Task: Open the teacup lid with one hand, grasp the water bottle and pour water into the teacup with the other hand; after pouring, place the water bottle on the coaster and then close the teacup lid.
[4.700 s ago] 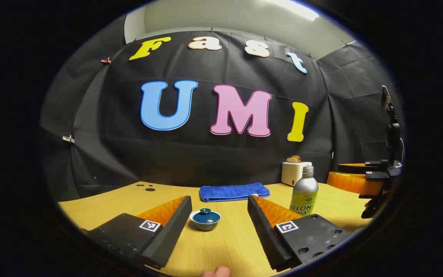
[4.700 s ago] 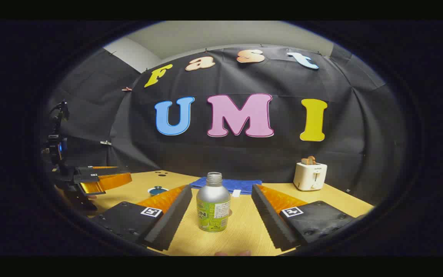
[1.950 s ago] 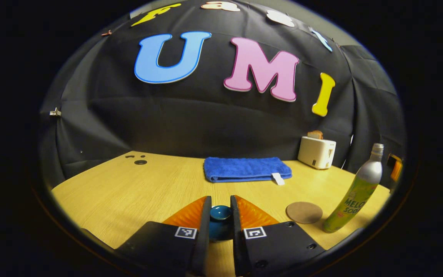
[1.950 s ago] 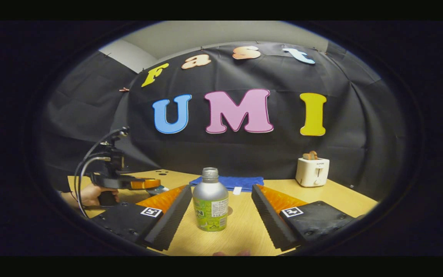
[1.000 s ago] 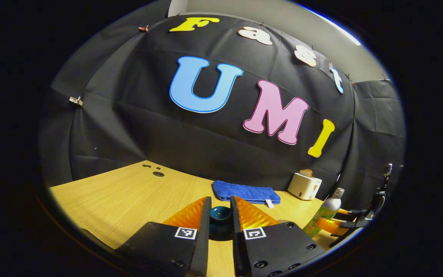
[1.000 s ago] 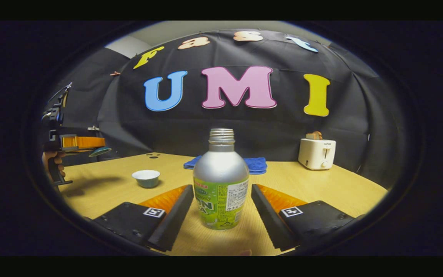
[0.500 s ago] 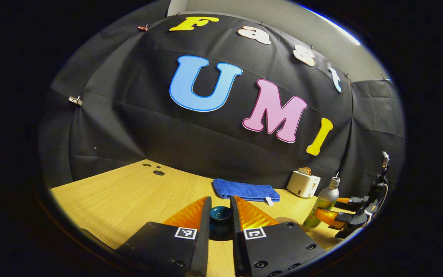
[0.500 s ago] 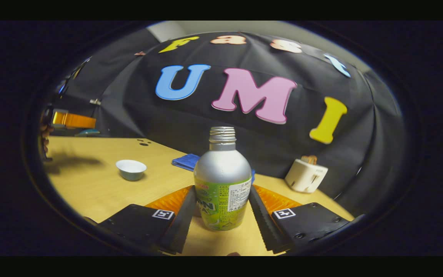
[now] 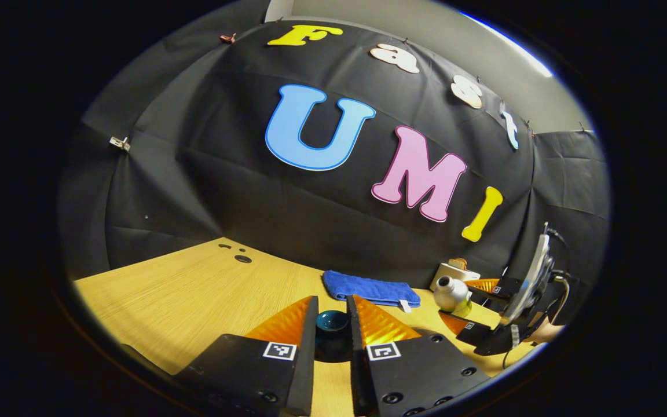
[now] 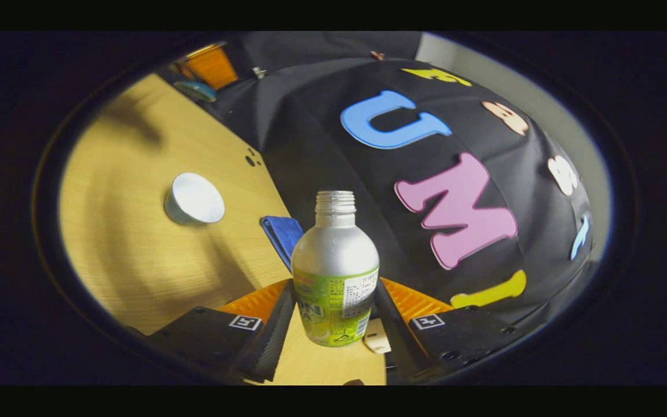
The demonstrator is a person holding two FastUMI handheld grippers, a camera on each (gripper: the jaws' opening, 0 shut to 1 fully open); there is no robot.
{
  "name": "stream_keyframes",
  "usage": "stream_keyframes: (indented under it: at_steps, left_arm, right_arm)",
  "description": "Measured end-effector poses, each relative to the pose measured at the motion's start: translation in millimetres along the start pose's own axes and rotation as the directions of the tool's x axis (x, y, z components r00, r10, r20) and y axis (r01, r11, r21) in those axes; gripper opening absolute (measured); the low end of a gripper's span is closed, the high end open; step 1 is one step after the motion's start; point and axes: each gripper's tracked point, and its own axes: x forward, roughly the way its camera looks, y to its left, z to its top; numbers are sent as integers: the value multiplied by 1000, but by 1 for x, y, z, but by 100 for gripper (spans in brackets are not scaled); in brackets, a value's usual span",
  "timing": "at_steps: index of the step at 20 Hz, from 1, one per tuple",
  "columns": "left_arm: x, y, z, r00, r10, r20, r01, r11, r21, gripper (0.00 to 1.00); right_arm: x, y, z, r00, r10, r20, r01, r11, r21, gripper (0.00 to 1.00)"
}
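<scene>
My right tool grips the tilted soda bottle, my left tool pinches the teacup lid; the open teacup sits off at ten o'clock, so early tipping could spill onto the surface.

I am working in a staged recording booth, not a real kitchen: black cloth walls hang clipped around my wooden table, which carries household props, a white toaster and a folded blue towel.

Dim booth, overhead light, heavy fisheye warping
</scene>
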Motion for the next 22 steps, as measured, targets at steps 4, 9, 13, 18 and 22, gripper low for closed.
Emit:
stream_keyframes:
  at_steps: [4, 9, 13, 18, 22]
  left_arm:
    - [-2, 3, 2, 1000, -2, 3, 2, 1000, -15, 30]
    - [-1, -1, 1, 1000, -20, -2, 20, 999, -29, 30]
    - [-1, -1, 0, 1000, -21, -6, 21, 999, -36, 30]
    - [0, 1, 0, 1000, -12, -6, 11, 999, -32, 30]
    - [0, 2, -1, 1000, -13, -9, 13, 999, -37, 30]
  right_arm:
    - [-1, 13, 6, 999, 34, -5, -35, 991, -133, 78]
    - [-2, 24, 12, 997, 79, -25, -83, 968, -235, 78]
    - [3, 35, 11, 994, 101, -33, -106, 930, -352, 78]
    - [3, 36, 15, 995, 102, -22, -100, 875, -474, 78]
    - [4, 38, 21, 996, 88, 2, -72, 825, -560, 78]
